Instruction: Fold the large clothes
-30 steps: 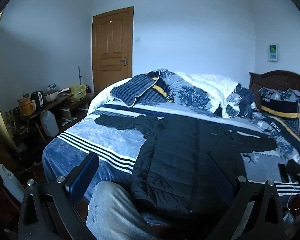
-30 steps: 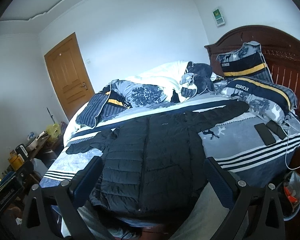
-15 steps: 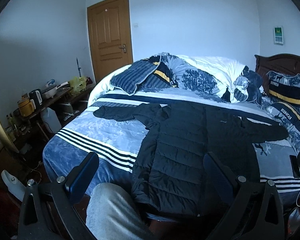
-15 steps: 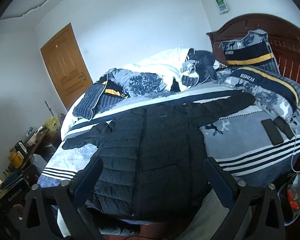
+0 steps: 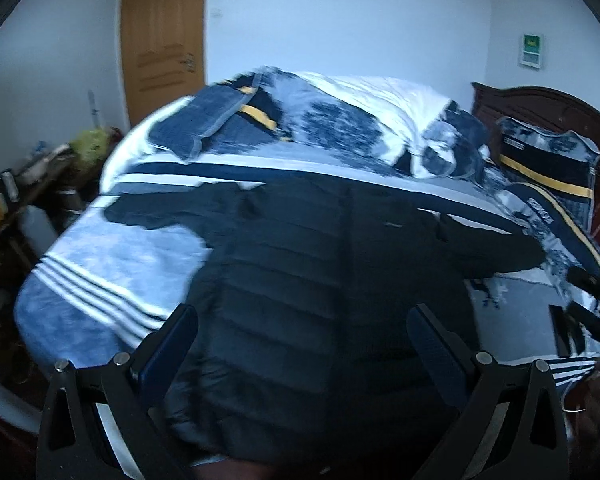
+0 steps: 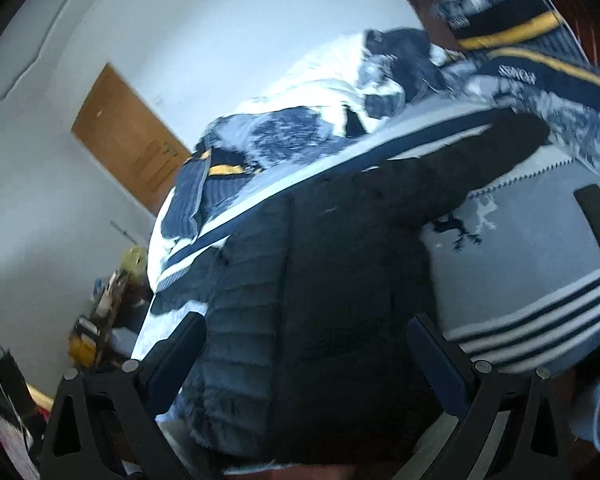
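Lying flat across the bed (image 5: 100, 276), hem at its near edge, sleeves spread, the black puffer jacket (image 5: 324, 280) awaits folding. Left gripper (image 5: 302, 344) and right gripper (image 6: 304, 344) gape empty; best pinch each sleeve cuff, folding inward.

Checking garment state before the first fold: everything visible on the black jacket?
The black jacket is a quilted puffer with horizontal stitch lines and a slightly shiny shell. It lies flat and unfolded on the striped bedspread, front up, centre closure running lengthwise, hem at the near bed edge, both sleeves spread outward. A small pale mark sits on the chest. Neither open gripper touches it; blur hides finer detail.
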Action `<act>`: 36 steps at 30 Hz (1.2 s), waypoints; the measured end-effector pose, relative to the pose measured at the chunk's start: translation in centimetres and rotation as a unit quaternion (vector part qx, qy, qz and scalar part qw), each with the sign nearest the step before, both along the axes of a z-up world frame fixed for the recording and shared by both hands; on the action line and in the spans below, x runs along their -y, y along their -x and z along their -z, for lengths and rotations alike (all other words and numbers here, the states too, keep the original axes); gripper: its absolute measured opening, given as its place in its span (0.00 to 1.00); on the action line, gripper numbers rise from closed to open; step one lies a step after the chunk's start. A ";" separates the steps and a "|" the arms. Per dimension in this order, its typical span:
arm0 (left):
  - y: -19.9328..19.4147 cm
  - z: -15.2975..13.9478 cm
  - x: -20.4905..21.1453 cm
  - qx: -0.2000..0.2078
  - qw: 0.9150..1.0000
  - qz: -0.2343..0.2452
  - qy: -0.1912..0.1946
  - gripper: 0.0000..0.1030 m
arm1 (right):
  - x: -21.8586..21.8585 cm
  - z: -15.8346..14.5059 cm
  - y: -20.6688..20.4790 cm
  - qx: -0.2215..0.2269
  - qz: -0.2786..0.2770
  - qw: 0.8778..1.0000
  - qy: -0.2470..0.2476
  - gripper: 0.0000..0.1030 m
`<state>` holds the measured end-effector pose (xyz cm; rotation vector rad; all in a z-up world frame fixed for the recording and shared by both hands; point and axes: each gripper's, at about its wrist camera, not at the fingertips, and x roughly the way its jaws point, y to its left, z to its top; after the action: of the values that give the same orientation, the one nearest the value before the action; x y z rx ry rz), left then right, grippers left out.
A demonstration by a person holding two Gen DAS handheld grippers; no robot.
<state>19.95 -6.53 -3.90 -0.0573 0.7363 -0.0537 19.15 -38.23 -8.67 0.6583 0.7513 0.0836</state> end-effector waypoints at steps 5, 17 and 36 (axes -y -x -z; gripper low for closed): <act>-6.0 2.3 5.2 -0.025 0.998 0.048 0.030 1.00 | 11.9 4.1 -6.9 -0.033 0.070 0.995 -0.057 0.90; -14.7 11.1 12.5 -0.082 0.992 0.090 0.038 1.00 | 37.7 20.7 -24.0 -0.148 0.227 0.954 -0.127 0.79; -11.7 7.8 8.4 -0.063 0.995 0.046 0.056 1.00 | 19.4 3.8 -26.3 0.025 0.073 0.996 0.033 0.04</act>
<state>31.62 -14.93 -11.67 -0.1356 0.8617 -0.1803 45.49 -57.60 -12.45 0.6451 0.6534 -0.0584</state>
